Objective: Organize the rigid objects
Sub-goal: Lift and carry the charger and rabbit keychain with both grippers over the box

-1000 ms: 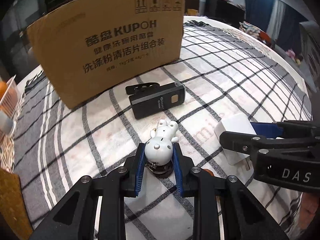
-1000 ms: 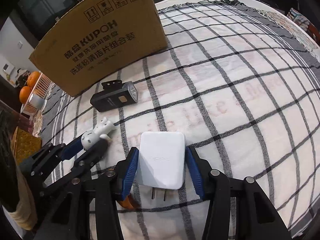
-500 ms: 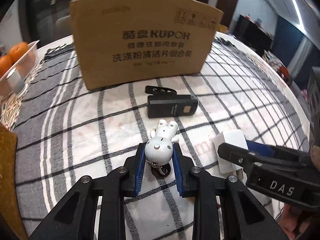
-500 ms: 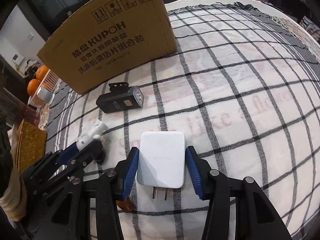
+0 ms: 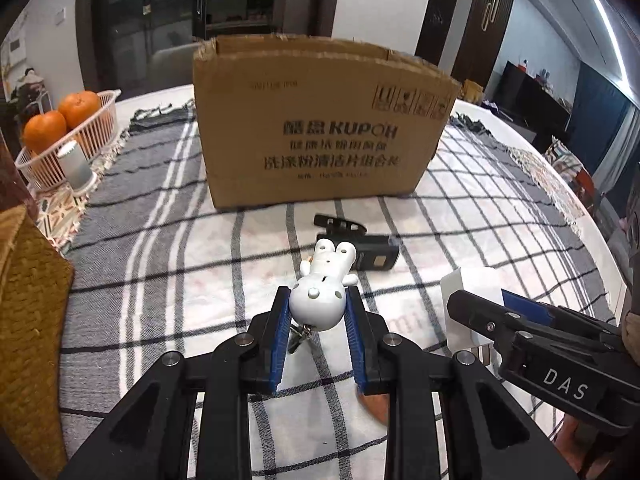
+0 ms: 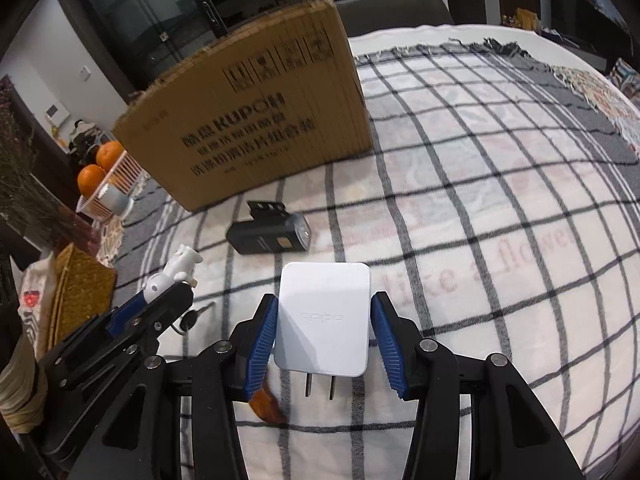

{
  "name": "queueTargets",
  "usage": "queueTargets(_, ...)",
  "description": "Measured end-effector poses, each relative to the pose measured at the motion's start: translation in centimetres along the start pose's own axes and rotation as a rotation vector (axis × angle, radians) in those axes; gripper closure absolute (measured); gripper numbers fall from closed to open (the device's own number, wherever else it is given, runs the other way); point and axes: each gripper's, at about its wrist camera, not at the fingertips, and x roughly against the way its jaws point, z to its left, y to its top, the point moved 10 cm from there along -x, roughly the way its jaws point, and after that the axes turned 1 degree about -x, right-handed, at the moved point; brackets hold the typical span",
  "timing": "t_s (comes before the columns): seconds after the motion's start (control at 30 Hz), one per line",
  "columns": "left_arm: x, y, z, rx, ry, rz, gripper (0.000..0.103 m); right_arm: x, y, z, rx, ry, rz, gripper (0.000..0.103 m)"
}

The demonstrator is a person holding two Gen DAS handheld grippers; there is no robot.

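Note:
My left gripper (image 5: 317, 295) is shut on a white animal figurine (image 5: 323, 280), its blue pads on the round head. The figurine hangs above the plaid cloth (image 5: 160, 260), with a key ring dangling under it. My right gripper (image 6: 324, 300) is shut on a white OPPO charger (image 6: 325, 312), prongs toward me, also held off the cloth. In the right wrist view the left gripper (image 6: 168, 296) and figurine (image 6: 176, 272) are at the left. A black clip-on light (image 5: 372, 254) lies on the cloth between the grippers and the open-topped cardboard box (image 5: 320, 136).
A white basket (image 5: 104, 120) with oranges and a grey cylinder (image 5: 74, 164) stand at the far left. A woven brown mat (image 5: 28, 300) lies near left. A small orange-brown piece (image 5: 374, 404) lies on the cloth under the grippers.
Both grippers have risen off the cloth with the figurine and the charger still gripped. The left one has rolled, so the box now stands level and its open top shows.

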Motion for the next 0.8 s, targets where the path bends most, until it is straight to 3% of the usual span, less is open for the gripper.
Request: queueTargets(0.8,6.4,8.5,0.8,0.004,0.038,-0.204,0.076,5.5,6.9,4.1,0.042,0.095,-0.187,0.054)
